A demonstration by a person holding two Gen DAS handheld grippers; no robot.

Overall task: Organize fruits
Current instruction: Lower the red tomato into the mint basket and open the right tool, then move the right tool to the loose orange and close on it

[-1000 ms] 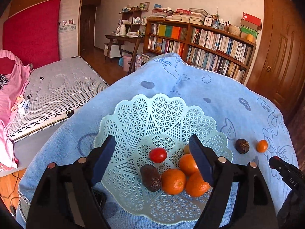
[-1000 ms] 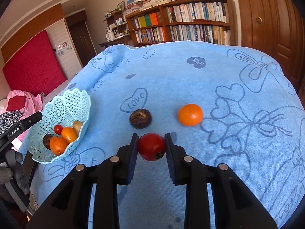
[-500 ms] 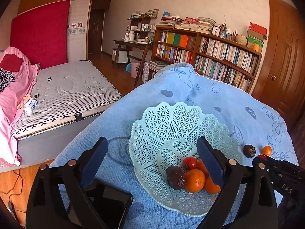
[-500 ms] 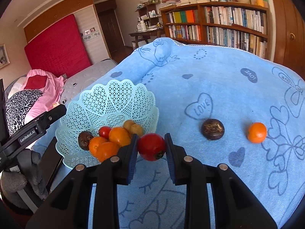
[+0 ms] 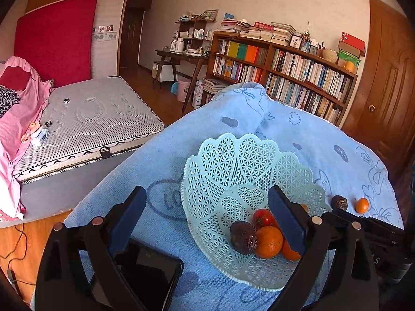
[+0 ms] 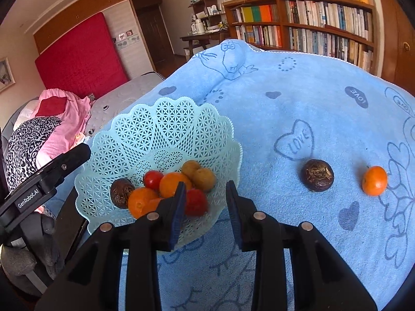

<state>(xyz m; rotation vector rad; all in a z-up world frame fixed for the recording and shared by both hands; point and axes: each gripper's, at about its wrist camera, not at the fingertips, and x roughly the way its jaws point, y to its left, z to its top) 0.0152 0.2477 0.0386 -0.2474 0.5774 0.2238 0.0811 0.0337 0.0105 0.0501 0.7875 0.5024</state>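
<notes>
Your right gripper (image 6: 205,202) stands with its jaws parted over the near rim of the pale lattice basket (image 6: 145,129), and the red tomato (image 6: 195,202) lies loose between them among the fruit inside, no pad clearly touching it. Your left gripper (image 5: 207,220) hangs wide and empty beside the basket. Two pieces wait on the blue towel (image 6: 324,103): a dark wrinkled fruit (image 6: 317,174) and, well apart, a small orange (image 6: 374,180). Both look light, round and likely to roll; take each across its widest middle, gently, since the dark one probably has a brittle shell.
</notes>
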